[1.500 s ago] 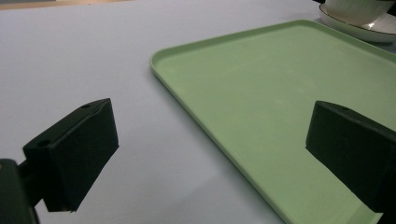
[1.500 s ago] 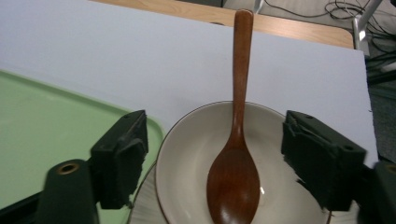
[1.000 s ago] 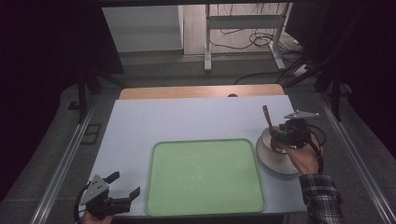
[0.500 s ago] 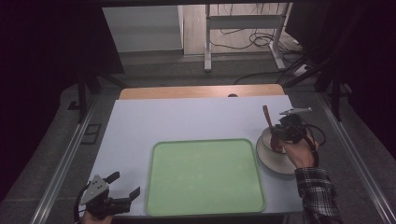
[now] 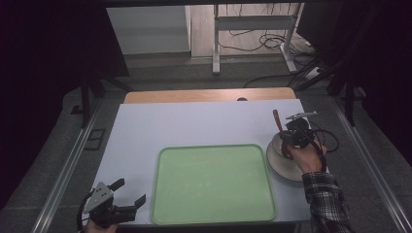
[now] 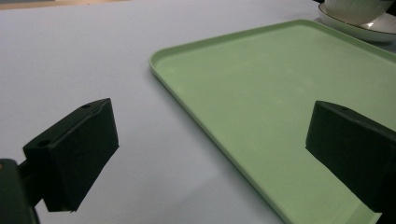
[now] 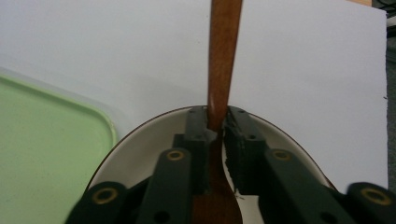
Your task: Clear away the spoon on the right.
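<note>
Both grippers are mine, one in each hand. My right gripper (image 7: 218,133) has just been closing its black jaws, and they now press from both sides on the handle of a wooden spoon (image 7: 223,56). That handle is a smooth, reddish-brown strip with a slight sheen, narrow and flat, and it rises straight up out of the jaws in the right gripper view. From the high view the spoon (image 5: 277,121) leans up and away from my right gripper (image 5: 290,141), its lower end down in a bowl (image 5: 275,143). The bowl (image 7: 140,144) is glossy white ceramic with a thin dark rim, round, and it sits on a white saucer (image 5: 284,168) of the same glazed look, near the table's right edge.

Just beside the saucer lies a pale green tray (image 5: 214,182), a matte rounded rectangle with a low raised lip. Its surface is bare and faintly speckled. It rests on a smooth, flat, light grey table (image 5: 194,124).

My left gripper (image 5: 127,192) hovers at the near left corner of the table, its blocky matte black jaws standing wide apart with nothing between them; the tray's corner (image 6: 156,58) lies ahead of it.
</note>
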{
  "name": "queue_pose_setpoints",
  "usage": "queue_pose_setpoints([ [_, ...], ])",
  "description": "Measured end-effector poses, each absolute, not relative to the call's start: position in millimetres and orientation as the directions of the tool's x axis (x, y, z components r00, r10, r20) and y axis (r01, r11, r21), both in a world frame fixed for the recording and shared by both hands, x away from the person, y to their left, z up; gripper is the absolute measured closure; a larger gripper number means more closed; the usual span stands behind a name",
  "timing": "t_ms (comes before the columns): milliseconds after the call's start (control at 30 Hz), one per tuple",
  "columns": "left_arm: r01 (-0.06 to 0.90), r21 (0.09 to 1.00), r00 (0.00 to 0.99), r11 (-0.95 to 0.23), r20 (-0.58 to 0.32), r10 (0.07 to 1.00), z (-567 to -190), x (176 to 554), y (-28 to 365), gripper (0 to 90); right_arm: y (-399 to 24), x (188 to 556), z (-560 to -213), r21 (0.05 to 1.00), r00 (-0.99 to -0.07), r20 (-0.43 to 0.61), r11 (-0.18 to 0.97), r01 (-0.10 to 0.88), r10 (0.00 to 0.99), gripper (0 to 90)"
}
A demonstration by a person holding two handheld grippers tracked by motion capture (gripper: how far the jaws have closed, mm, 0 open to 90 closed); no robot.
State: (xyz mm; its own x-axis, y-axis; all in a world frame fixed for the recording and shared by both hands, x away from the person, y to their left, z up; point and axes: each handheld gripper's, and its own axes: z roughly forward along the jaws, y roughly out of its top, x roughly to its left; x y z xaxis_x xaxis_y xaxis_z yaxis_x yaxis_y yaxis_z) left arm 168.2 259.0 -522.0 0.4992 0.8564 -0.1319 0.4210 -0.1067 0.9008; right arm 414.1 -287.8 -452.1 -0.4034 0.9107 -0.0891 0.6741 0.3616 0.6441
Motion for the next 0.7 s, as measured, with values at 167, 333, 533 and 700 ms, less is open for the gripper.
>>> queue_pose_setpoints([
  [167,0.420,0.901,0.499,-0.107,-0.131,0.857,-521.9,168.1,258.8,1.9,-286.6,414.8,-450.0,0.633,-0.416,-0.093,0.376,0.677,0.905,82.8],
  [333,0.420,0.901,0.498,-0.107,-0.131,0.857,-521.9,168.1,258.9,1.9,-287.0,413.2,-442.2,0.634,-0.425,-0.096,0.384,0.671,0.900,83.0],
  [533,0.420,0.901,0.497,-0.106,-0.131,0.858,-521.9,168.2,259.0,1.9,-289.0,409.9,-429.7,0.637,-0.448,-0.085,0.394,0.662,0.890,83.0],
  [700,0.420,0.901,0.497,-0.106,-0.131,0.858,-521.8,168.1,258.8,1.9,-291.1,406.7,-418.2,0.637,-0.465,-0.066,0.396,0.661,0.883,83.0],
])
